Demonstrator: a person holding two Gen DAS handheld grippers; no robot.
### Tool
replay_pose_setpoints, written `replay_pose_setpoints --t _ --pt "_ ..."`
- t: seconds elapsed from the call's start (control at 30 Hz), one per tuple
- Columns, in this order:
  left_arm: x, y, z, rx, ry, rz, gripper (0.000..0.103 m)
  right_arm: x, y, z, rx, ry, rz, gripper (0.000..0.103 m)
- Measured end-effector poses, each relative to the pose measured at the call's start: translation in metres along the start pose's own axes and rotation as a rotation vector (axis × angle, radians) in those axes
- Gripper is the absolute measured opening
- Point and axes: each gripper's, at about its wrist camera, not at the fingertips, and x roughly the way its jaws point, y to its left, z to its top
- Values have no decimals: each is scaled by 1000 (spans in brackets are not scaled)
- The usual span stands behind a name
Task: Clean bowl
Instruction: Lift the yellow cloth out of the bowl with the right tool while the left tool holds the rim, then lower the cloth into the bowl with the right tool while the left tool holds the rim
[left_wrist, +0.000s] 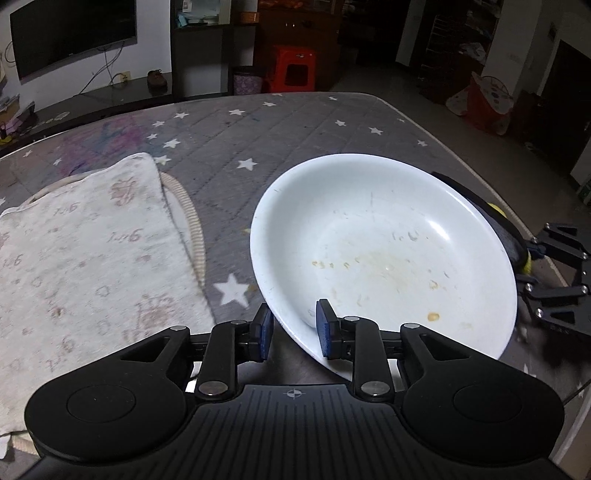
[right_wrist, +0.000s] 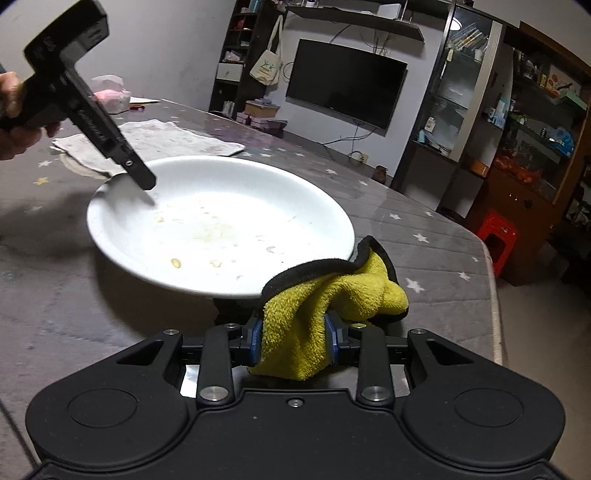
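Note:
A white bowl (left_wrist: 388, 240) smeared with yellowish food residue is tilted above the grey star-patterned table. My left gripper (left_wrist: 293, 330) is shut on its near rim, one blue pad outside the wall and one inside. In the right wrist view the same gripper (right_wrist: 146, 182) reaches down onto the far-left rim of the bowl (right_wrist: 221, 221), with a person's hand (right_wrist: 11, 110) on its handle. My right gripper (right_wrist: 293, 339) is shut on a yellow cloth (right_wrist: 332, 291) with a black hem, bunched against the bowl's near rim. From the left wrist view, the right gripper (left_wrist: 554, 277) shows behind the bowl.
A white patterned towel (left_wrist: 92, 258) lies on the table cover (left_wrist: 295, 129) left of the bowl, over a ribbed mat. The table's rounded edge runs along the right. A red stool (left_wrist: 293, 68) and cabinets stand beyond, and a television hangs on the wall.

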Motion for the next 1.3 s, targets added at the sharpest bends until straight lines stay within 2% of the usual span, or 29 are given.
replay_pose_setpoints --t 0.23,0.47,0.7,0.8,0.93,1.1,1.3 --pt "4 -3 2 -9 -6 18 27 0 -1 -3 57 -1 -5 35" --pt "4 -5 3 6 -2 30 27 -31 13 -7 87 -11 -28 31" --pt "3 -5 4 10 -9 30 27 -70 15 20 83 -87 -43 30" --pt "3 -5 2 9 -15 29 27 -78 20 43 50 -130 -28 30" --pt "4 -8 2 14 -17 42 28 -61 29 61 31 -118 34 30" --pt "4 -10 2 23 -16 51 28 -19 42 68 15 -33 110 30" --pt "3 -10 1 18 -19 55 28 13 49 74 26 41 139 30"
